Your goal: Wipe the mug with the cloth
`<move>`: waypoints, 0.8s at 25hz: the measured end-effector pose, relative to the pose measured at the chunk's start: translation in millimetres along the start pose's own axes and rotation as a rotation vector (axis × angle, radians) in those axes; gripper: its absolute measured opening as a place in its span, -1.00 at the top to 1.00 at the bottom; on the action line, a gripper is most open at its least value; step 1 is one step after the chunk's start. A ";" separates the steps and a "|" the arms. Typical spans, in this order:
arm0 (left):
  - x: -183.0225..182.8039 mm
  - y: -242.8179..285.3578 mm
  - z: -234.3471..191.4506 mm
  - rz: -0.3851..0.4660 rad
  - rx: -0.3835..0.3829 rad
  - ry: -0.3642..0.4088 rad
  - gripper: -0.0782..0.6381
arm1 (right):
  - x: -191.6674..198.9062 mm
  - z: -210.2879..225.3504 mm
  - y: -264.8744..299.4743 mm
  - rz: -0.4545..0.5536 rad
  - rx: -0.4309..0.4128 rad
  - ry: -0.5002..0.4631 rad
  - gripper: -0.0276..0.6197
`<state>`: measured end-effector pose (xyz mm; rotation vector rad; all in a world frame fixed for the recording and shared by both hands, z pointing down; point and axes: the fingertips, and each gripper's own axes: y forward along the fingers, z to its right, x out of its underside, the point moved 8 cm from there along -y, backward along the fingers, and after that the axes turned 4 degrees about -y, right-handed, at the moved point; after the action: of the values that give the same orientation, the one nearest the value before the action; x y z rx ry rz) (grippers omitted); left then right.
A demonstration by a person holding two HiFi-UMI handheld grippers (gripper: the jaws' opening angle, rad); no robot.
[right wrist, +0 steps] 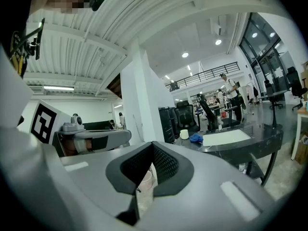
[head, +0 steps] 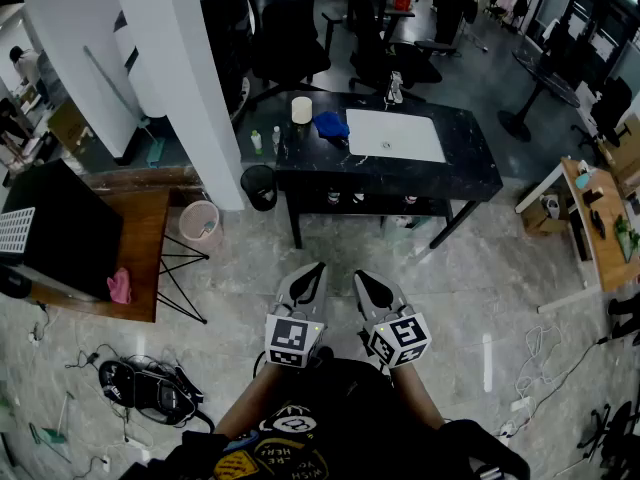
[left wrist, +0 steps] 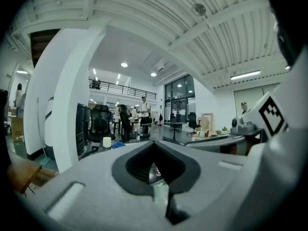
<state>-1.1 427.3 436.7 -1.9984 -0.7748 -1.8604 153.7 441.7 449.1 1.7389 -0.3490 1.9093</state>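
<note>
Both tools are held low, close to our body, well apart from the black surface (head: 470, 173).

Left tool (head: 316, 268): jaws pressed together at the tips, nothing between them. Right tool (head: 362, 278): jaws likewise pressed together, empty. The two tools sit side by side, near each other but apart.

Mug (head: 301, 109): pale, upright, on the far left part of the surface. Cloth (head: 332, 125): blue, crumpled, just to the right of the mug; we cannot tell whether they touch. A white mat (head: 395, 135) lies flat to the right of the cloth, with the cloth at its near-left corner.

A black bin (head: 258, 186) and a pink bin (head: 199, 221) stand on the floor by the left end of the surface, next to a white pillar (head: 190, 78).

Writing: the left cube (head: 289, 342) and right cube (head: 400, 340) bear black-and-white square markers, not letters. Our shirt (head: 285, 448) carries printed badges with lettering, too small for us to read with confidence.
</note>
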 end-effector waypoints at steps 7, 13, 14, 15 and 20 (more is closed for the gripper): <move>2.8 6.9 3.7 -0.014 0.011 -0.008 0.77 | 3.2 5.7 0.1 -0.001 -0.017 0.020 0.91; 7.6 9.7 -6.9 -0.040 -0.015 -0.036 0.77 | 9.0 3.9 15.8 -0.029 -0.056 0.057 0.91; 9.1 12.9 -9.1 -0.043 -0.017 -0.040 0.77 | 11.2 4.9 18.9 -0.038 -0.059 0.059 0.91; 10.2 16.9 -11.7 -0.046 -0.017 -0.042 0.77 | 13.5 6.2 22.6 -0.048 -0.060 0.060 0.91; 6.7 46.3 -31.4 -0.064 0.008 -0.020 0.77 | 15.8 21.2 52.9 -0.087 -0.054 0.081 0.91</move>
<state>-0.3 373.5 453.4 -2.0128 -0.8607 -1.8714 142.5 390.1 475.9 1.6102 -0.2878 1.8844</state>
